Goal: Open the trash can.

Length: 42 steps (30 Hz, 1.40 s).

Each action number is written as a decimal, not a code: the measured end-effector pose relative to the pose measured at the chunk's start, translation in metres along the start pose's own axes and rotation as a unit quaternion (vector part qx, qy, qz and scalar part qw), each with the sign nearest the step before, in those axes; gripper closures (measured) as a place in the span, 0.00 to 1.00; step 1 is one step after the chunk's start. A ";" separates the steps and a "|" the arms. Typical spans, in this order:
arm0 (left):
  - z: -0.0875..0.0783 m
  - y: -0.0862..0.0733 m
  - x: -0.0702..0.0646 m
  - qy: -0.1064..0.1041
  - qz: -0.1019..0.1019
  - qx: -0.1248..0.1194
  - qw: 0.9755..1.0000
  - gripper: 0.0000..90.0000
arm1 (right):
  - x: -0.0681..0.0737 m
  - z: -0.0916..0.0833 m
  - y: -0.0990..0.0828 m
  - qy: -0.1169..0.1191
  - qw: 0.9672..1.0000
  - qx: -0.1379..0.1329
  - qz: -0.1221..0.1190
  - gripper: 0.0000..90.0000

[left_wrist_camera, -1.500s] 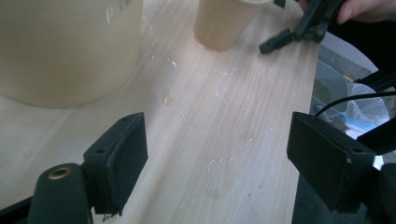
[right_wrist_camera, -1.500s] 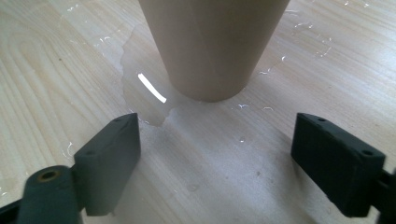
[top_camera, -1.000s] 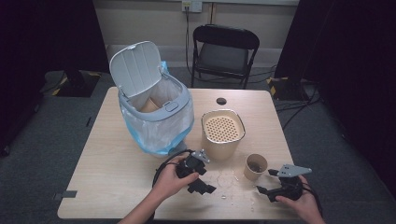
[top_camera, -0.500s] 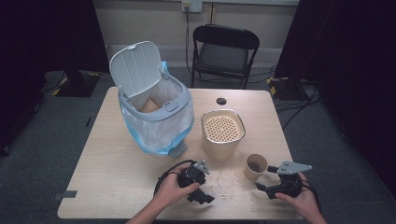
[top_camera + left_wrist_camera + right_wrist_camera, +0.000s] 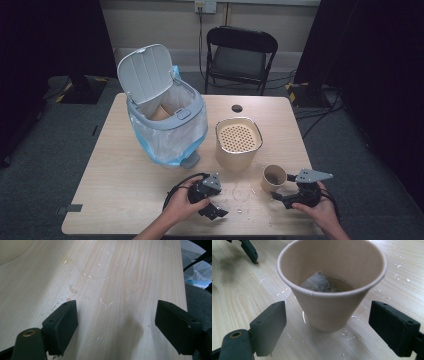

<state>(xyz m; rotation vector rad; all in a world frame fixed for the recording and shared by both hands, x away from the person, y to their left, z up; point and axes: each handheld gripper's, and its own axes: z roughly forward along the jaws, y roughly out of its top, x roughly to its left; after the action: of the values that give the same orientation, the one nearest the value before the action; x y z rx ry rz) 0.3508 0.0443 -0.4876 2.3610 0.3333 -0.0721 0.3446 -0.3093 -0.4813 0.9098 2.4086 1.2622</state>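
1. Fingers on the right gripper [image 5: 278, 196] are spread open either side of the paper cup [image 5: 331, 285], not touching it.
2. Left gripper [image 5: 216, 212] fingers gape open over bare tabletop [image 5: 125, 272].
3. Cup stands upright, teabag [image 5: 318, 282] inside.

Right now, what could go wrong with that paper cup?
The paper cup stands upright with a wet tea bag and some liquid inside. The right hand-held gripper has open jaws on either side of it, not touching. A crooked or hard squeeze might crush the thin wall or tip it, spilling onto the already wet table.
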 end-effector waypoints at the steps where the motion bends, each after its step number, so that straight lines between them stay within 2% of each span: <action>1: 0.002 -0.002 -0.002 0.004 -0.007 -0.017 1.000 0.20 | 0.000 0.001 0.000 0.000 1.000 0.000 -0.001 0.16; 2: 0.002 -0.003 -0.002 0.008 0.011 -0.014 1.000 0.20 | 0.000 0.002 0.001 0.000 1.000 -0.001 -0.002 0.16; 4: 0.003 -0.004 -0.003 0.010 0.014 -0.022 1.000 0.18 | 0.001 0.003 0.003 -0.003 1.000 -0.006 -0.001 0.16; 5: 0.002 -0.004 -0.003 0.011 0.028 -0.014 0.999 0.17 | 0.001 0.005 0.005 -0.001 1.000 -0.007 0.000 0.16; 6: 0.003 -0.005 -0.004 0.014 0.025 -0.018 0.999 0.17 | 0.001 0.006 0.006 -0.002 1.000 -0.008 -0.002 0.17; 9: 0.004 -0.006 -0.004 0.017 0.044 -0.020 0.999 0.17 | 0.001 0.008 0.009 -0.002 1.000 -0.014 -0.002 0.18; 10: 0.005 -0.007 -0.005 0.019 0.041 -0.023 0.999 0.17 | 0.001 0.008 0.009 -0.002 1.000 -0.014 -0.002 0.18; 12: 0.005 -0.008 -0.005 0.020 0.057 -0.026 0.998 0.16 | 0.001 0.009 0.011 0.000 1.000 -0.019 -0.001 0.18; 13: 0.005 -0.009 -0.006 0.022 0.056 -0.027 0.998 0.16 | 0.001 0.010 0.012 0.000 1.000 -0.020 -0.002 0.19; 15: 0.003 -0.009 -0.005 0.022 0.072 -0.011 0.997 0.16 | 0.001 0.012 0.014 0.004 1.000 -0.026 -0.006 0.21; 17: 0.005 -0.012 -0.006 0.024 0.066 -0.032 0.997 0.16 | 0.002 0.012 0.014 0.004 1.000 -0.025 -0.006 0.21; 19: 0.005 -0.013 -0.004 0.021 0.074 -0.037 0.996 0.16 | 0.002 0.013 0.014 0.001 1.000 -0.026 -0.011 0.21; 21: 0.006 -0.014 -0.004 0.022 0.072 -0.044 0.996 0.15 | 0.002 0.013 0.014 0.002 1.000 -0.029 -0.011 0.23; 26: 0.006 -0.014 -0.005 0.020 0.073 -0.043 0.996 0.14 | 0.000 0.012 0.012 0.005 0.999 -0.039 -0.002 0.26; 42: 0.006 -0.014 -0.005 0.017 0.076 -0.039 0.996 0.11 | 0.000 0.015 0.010 0.001 0.999 -0.049 -0.005 0.27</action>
<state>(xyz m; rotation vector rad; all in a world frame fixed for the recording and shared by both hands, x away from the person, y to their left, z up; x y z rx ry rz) 0.3426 0.0485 -0.5008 2.3039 0.1698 0.0524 0.3563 -0.2953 -0.4825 0.8686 2.3269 1.3666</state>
